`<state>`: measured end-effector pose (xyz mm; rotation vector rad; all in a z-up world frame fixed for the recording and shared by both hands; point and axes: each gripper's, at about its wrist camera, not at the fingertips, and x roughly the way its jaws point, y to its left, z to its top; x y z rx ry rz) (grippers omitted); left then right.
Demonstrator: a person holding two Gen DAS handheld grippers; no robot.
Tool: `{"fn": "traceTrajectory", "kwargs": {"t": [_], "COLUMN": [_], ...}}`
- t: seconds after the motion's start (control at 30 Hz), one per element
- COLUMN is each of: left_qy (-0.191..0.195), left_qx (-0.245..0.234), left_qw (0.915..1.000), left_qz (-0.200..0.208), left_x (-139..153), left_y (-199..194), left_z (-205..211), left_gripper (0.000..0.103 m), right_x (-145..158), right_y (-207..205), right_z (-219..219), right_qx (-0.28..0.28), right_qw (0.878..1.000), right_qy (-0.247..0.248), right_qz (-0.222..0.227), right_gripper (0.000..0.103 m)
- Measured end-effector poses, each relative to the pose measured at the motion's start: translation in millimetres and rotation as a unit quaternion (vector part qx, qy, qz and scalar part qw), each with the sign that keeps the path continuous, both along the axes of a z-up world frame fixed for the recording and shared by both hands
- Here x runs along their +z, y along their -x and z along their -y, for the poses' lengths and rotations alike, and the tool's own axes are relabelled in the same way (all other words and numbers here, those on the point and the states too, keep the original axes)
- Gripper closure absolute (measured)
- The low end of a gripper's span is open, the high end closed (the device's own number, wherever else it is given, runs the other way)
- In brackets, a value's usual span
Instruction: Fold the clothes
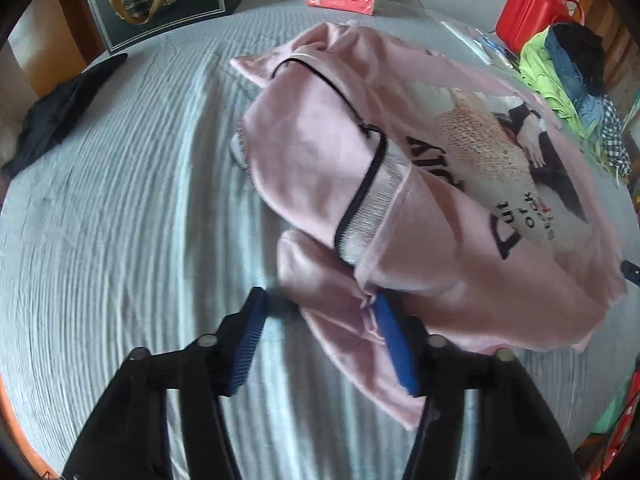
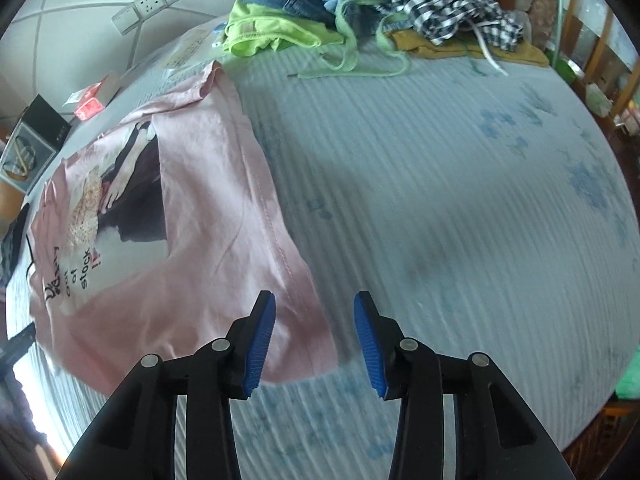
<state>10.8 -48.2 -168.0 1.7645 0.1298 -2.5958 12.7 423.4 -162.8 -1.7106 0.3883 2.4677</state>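
Left gripper [image 1: 320,320] points forward over the grey ribbed bed [image 1: 120,200], fingers wide; pink fabric drapes over its right finger [image 1: 394,344] — no grip. Right gripper [image 2: 315,328] hovers low, fingers wide, holding nothing. The pink printed cotton T-shirt [image 2: 208,208] lies partly folded mid-bed — bare cover to its right, a mixed clothes pile [image 2: 360,4] at the far edge.

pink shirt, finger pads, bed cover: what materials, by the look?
Pink shirt: thin woven or knit fabric with a slight sheen, stitched hem, printed graphic; possibly cotton blend. Finger pads: blue, finely ribbed, matte; likely rubber or soft plastic. Bed cover: pale textile with woven ridges and faded blue print; fibre unclear.
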Motion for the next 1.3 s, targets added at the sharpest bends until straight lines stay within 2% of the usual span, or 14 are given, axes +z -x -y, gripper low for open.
{"fn": "traceTrajectory", "kwargs": {"t": [0.23,0.27,0.3,0.33,0.37,0.43,0.6,0.67,0.83,0.97,1.07,1.2,1.27,1.3], "left_qy": [-0.010,-0.011,-0.018,-0.017,-0.015,-0.010,0.003,0.013,-0.024,-0.039,-0.037,-0.050,-0.049,-0.049], "left_qx": [-0.004,-0.004,-0.001,0.005,0.007,0.011,0.023,0.036,0.080,0.094,0.100,0.092,0.085,0.083], "left_qw": [0.9999,0.9999,0.9998,0.9998,0.9999,0.9999,0.9995,0.9988,0.9961,0.9944,0.9925,0.9943,0.9951,0.9953], "left_qz": [-0.002,0.000,0.001,0.003,0.000,-0.006,-0.021,-0.030,-0.028,0.027,0.060,0.024,0.002,-0.007], "left_x": [-2.0,-1.5,0.1,1.9,4.8,10.4,24.2,40.4,89.8,75.7,58.1,80.9,94.3,99.2], "left_y": [2.0,1.9,0.7,-1.0,-3.1,-7.1,-13.7,-24.3,-84.2,-109.4,-108.4,-94.4,-78.6,-68.6], "left_z": [-5.5,-5.2,-4.2,-3.0,-1.5,1.6,14.9,27.3,75.1,82.4,83.8,88.4,90.7,91.7], "left_gripper": [0.056,0.061,0.085,0.097,0.097,0.098,0.099,0.099,0.099,0.099,0.097,0.093,0.070,0.041], "right_x": [-11.0,-11.8,-12.7,-12.7,-10.8,-6.6,-11.2,-12.1,8.2,5.9,-6.1,3.4,15.2,19.7], "right_y": [12.5,12.3,12.0,11.0,8.5,2.7,-6.4,-2.3,-11.6,-12.6,-9.8,-3.0,5.8,11.3], "right_z": [26.1,30.3,33.4,35.7,36.0,37.8,55.8,54.5,36.7,26.8,21.0,5.4,-0.8,-2.5], "right_qx": [0.032,0.036,0.034,0.031,0.028,0.024,0.064,0.063,0.044,0.055,0.054,0.036,0.033,0.033], "right_qw": [0.998,0.998,0.997,0.997,0.997,0.997,0.994,0.994,0.998,0.997,0.995,0.997,0.998,0.999], "right_qy": [-0.046,-0.058,-0.066,-0.071,-0.068,-0.063,-0.079,-0.078,-0.030,0.008,0.008,0.008,0.004,0.004], "right_qz": [0.012,0.015,0.020,0.025,0.029,0.035,0.037,0.047,0.019,0.050,0.084,0.067,0.048,0.039], "right_gripper": [0.047,0.042,0.040,0.040,0.044,0.076,0.079,0.099,0.099,0.099,0.087,0.072,0.070,0.068]}}
